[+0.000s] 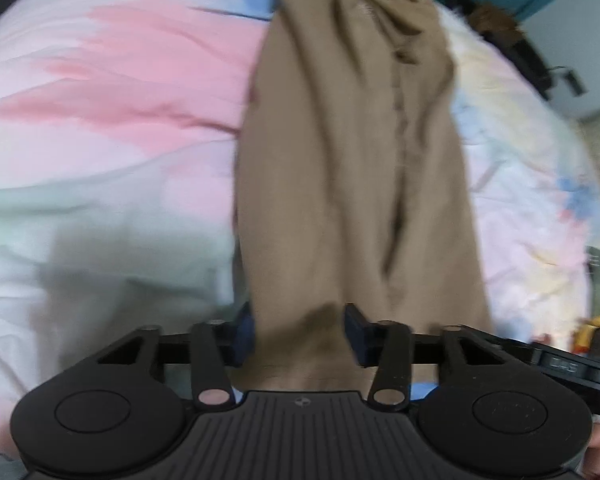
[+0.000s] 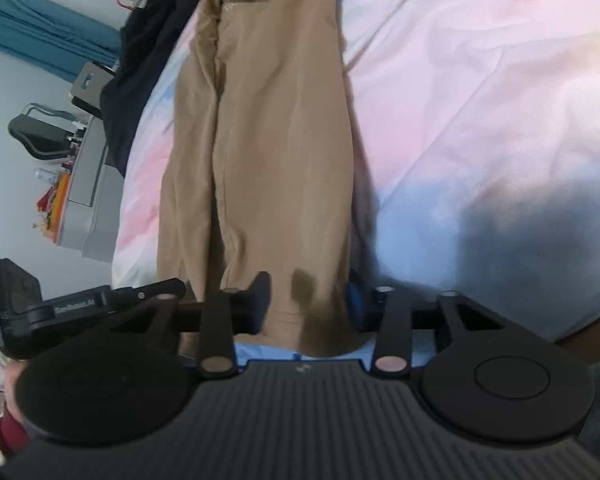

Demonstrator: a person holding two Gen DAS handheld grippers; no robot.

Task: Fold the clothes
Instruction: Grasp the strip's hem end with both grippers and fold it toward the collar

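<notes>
Tan trousers [image 1: 340,160], folded lengthwise, lie stretched away from me on a pastel pink, white and blue duvet [image 1: 100,120]. Their near leg end is bunched between the pads of my left gripper [image 1: 300,332], which is shut on the fabric. In the right wrist view the same trousers [image 2: 268,140] run up the frame to the waistband at the top. My right gripper [image 2: 308,304] is shut on the hem beside the left one. Both grippers hold the same end, close together. The cloth under the pads is hidden.
A dark garment [image 2: 148,60] lies at the bed's far left edge. Beyond it stand a grey cabinet [image 2: 88,192], a black chair [image 2: 40,132] and a teal curtain [image 2: 40,40]. The duvet [image 2: 480,100] spreads wide to the right of the trousers.
</notes>
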